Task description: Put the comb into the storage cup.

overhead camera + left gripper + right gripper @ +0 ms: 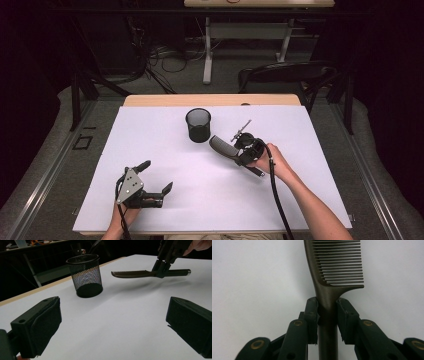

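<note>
My right claw [327,312] pinches the light, stiff comb [337,265] at its handle neck, near the mesh cup [198,125]; left claw [156,176] gapes empty.

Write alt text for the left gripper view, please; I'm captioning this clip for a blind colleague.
The right claw holds a dark comb level above the white table, its teeth end pointing toward a black mesh cup standing upright on the table. In the foreground, the left claw is open with nothing between its jaws.
</note>
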`<state>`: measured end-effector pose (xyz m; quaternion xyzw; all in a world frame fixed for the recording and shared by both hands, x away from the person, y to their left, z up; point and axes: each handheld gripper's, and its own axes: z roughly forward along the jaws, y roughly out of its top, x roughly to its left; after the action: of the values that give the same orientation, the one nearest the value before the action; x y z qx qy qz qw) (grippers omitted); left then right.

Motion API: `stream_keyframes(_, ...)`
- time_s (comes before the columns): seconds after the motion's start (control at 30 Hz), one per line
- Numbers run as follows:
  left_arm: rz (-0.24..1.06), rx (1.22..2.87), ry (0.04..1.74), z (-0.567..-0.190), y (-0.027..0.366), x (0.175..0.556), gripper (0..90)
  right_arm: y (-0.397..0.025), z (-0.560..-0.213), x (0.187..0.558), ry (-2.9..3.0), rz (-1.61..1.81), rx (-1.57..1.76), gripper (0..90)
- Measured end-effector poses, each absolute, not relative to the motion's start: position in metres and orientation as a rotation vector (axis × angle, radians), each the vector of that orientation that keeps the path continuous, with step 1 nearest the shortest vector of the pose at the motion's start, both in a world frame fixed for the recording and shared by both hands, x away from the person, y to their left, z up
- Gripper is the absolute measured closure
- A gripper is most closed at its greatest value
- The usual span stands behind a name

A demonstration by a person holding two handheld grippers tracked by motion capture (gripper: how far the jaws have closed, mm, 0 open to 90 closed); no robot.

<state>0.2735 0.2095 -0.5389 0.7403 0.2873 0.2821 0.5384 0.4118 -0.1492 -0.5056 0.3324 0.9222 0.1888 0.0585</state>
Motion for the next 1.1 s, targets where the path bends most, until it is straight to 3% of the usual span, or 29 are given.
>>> stream_keyframes(1.1,0.673,1.761,0.683,-0.539,0.21,0.274,0.1,-0.192,-0.492,0.395,2.616,0.885,1.039,72.0)
